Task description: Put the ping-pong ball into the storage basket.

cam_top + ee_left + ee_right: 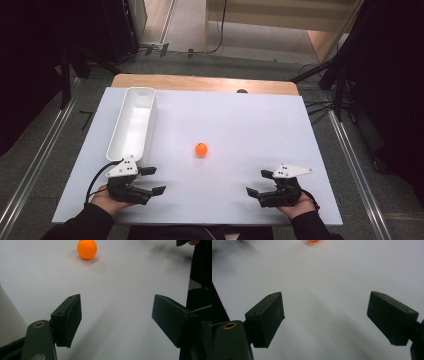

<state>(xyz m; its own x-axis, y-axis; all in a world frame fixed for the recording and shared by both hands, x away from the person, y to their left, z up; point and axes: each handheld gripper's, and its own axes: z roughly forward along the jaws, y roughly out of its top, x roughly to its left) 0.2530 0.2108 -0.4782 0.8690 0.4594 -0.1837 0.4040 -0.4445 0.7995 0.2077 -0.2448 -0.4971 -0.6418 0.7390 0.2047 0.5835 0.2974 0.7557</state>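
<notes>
Both pairs of black jaws are standing apart with nothing between them: the left gripper and the right gripper, each held in a hand at the near edge, are pointing inward toward one another over bare board. In the left gripper view the two pads are gaping over plain white surface, and the right gripper view is showing the same wide gap.

Under both jaw pairs the large white rectangular board is lying flat, covering a wooden tabletop whose far strip is peeking out beyond the jaws' reach.

Just ahead of the left jaws, and slightly to their outer side, a long white plastic tray with rounded corners is sitting lengthwise, its near end coming close to the left gripper's grey plate.

The small orange ball is resting on the board ahead of both jaw pairs and roughly midway between them, well apart from each. In the left gripper view the ball is sitting far beyond the jaws, above the left pad; in the right gripper view it is just showing at the top edge.
</notes>
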